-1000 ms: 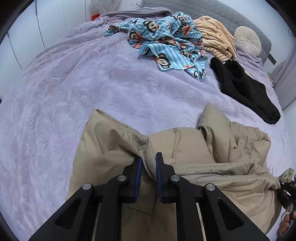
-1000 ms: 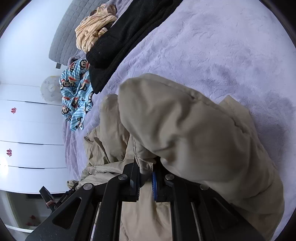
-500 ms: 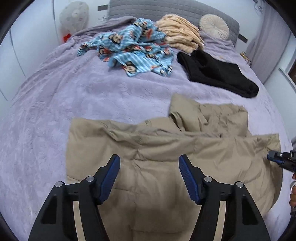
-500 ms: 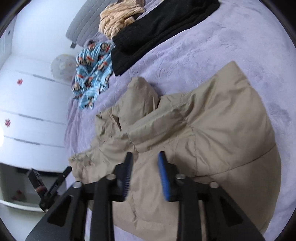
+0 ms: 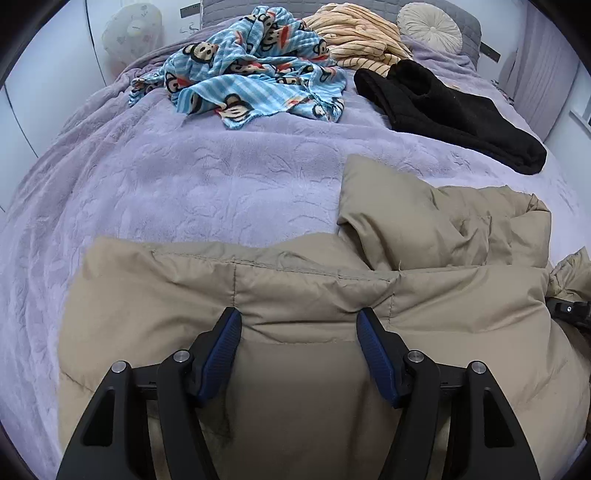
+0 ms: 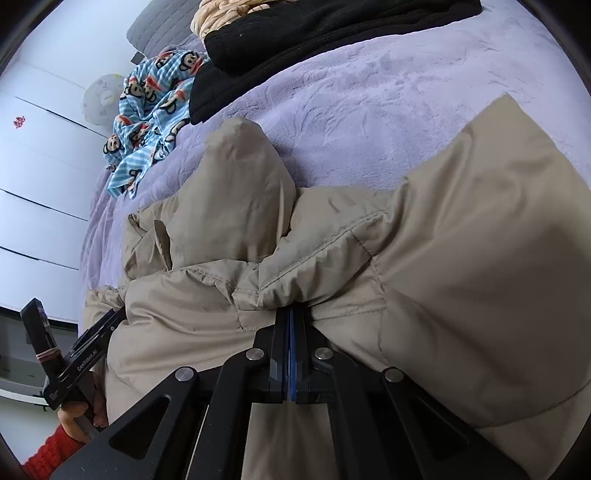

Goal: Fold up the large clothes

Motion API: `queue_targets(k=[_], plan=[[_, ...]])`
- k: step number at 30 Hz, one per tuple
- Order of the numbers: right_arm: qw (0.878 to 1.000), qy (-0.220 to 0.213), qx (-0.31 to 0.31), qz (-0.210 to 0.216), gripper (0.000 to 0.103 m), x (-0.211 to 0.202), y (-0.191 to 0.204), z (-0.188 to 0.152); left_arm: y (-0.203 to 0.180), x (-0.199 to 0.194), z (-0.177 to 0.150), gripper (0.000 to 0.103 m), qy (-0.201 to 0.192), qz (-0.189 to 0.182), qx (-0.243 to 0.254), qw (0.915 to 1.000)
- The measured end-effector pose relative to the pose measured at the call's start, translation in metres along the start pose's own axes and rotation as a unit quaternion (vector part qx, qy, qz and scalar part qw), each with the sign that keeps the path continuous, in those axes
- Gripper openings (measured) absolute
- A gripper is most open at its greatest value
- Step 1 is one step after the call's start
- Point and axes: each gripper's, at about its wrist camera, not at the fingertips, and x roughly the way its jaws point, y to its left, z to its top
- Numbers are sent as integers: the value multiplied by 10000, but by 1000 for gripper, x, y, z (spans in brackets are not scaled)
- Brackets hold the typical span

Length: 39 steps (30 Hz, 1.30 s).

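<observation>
A puffy beige jacket lies on the purple bedspread, with one sleeve folded up towards the far side. My left gripper is open, its blue pads spread wide just above the near panel, gripping nothing. In the right wrist view the jacket fills the foreground. There my right gripper is shut, pads together along their visible length. Its tips press into a seam fold, which hides whether any cloth is caught. A hand in a red sleeve holds the left gripper's body.
Further up the bed lie a blue monkey-print blanket, a striped peach garment, a black garment and a round cushion. A white fan and white wardrobe doors stand beside the bed.
Both grippers let go of the raised jacket folds and the jacket settled flat. The left stays open and has dropped closer to it. The right has shut again, down at a seam fold.
</observation>
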Motion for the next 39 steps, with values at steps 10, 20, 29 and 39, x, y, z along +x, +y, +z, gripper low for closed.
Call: queue_targets(k=[10,20,29,39], plan=[[9876,-662,120,-1421,0,-60,-56,19,97,-1,-7,68,-31,853,-724,9937],[9865,-405,513,-1502,0,-31,-73,28,119,24,-9,83,526,609,-1640,9832],[9896,-627,634,-1128,5,-97,-30,-17,100,-66,-34,83,510,795,-1025,9902],[9923,-226,990,-709,5,-122,-21,-128,59,-109,-114,83,902,510,-826,9912]])
